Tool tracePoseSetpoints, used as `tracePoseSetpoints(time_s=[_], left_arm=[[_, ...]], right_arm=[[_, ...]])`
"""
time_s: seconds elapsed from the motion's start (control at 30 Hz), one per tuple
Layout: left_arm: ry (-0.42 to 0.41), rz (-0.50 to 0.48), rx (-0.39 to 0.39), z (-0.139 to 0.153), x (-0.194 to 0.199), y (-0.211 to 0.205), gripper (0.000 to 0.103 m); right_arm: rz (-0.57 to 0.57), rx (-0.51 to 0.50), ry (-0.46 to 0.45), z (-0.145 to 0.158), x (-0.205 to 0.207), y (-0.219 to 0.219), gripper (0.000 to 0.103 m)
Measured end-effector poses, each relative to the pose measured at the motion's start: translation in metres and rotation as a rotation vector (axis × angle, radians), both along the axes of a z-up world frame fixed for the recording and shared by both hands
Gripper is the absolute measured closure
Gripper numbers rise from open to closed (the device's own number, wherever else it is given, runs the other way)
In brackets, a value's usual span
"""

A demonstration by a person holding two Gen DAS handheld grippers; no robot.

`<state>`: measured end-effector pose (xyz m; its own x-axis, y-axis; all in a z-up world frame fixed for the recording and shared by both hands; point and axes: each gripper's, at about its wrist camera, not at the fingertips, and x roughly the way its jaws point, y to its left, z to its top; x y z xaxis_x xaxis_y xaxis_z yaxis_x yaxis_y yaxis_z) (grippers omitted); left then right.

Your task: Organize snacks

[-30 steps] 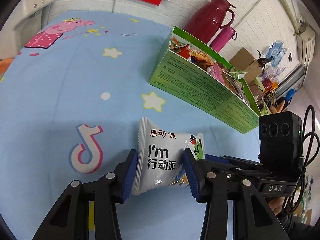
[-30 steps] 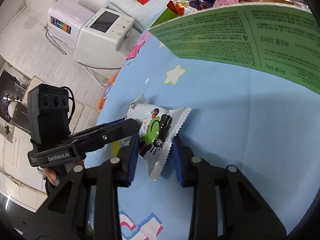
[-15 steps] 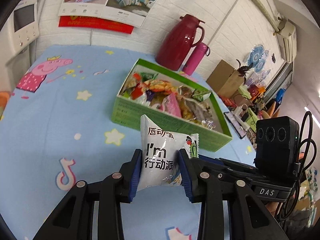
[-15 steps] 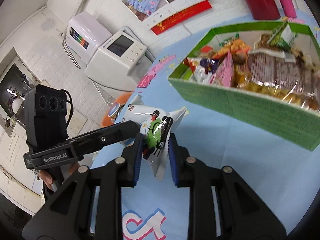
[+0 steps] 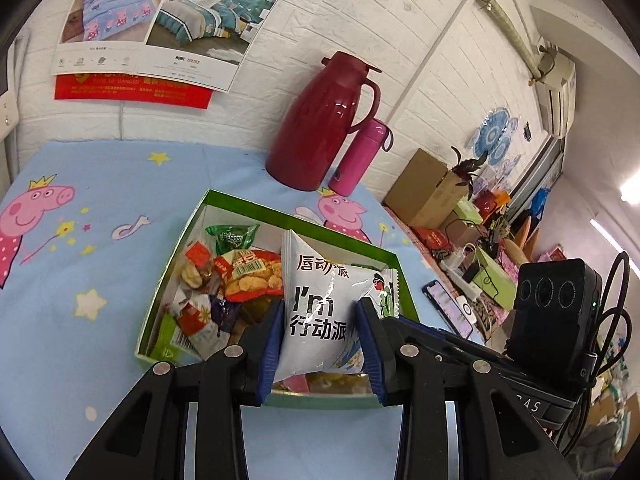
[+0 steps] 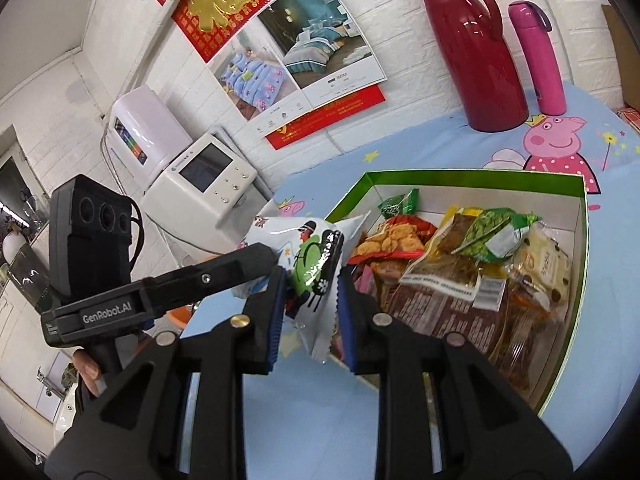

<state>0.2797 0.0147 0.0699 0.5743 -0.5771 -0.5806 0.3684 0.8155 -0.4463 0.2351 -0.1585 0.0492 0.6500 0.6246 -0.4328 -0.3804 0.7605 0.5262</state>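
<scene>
Held up in the air over the green box (image 5: 404, 280) of snacks: one white snack bag (image 5: 320, 312), pinched by the left gripper (image 5: 320, 336) at its middle and by the right gripper (image 6: 312, 300) at its end, both closed snug on it. Looked light, puffy and slippery, maybe crunchy inside. Best held softly by the flat sealed edge.

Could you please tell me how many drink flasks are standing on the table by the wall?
2: a dark red jug and a slimmer pink bottle right beside it, both upright behind the green snack box. None seems hidden.
</scene>
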Motion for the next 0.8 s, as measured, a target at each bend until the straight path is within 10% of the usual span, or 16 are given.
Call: tracePoseSetpoints(time_s=[0.07,0.13,0.2,0.8], left_arm=[[0.004,0.027,0.027,-0.007,0.012,-0.003,0.063],[0.02,0.094,0.074,-0.015,0.02,-0.001,0.033],[0.03,0.189,0.1,-0.022,0.021,0.008,0.012],[-0.06,0.417,0.255,0.004,-0.077,0.023,0.004]], right_arm=[[-0.014,-0.039,-0.004,-0.004,0.012,0.003,0.073],[-0.054,-0.122,-0.024,-0.008,0.017,0.004,0.064],[-0.097,-0.187,-0.068,-0.011,0.015,0.004,0.034],[-0.173,-0.28,-0.223,0.039,-0.073,-0.011,0.001]])
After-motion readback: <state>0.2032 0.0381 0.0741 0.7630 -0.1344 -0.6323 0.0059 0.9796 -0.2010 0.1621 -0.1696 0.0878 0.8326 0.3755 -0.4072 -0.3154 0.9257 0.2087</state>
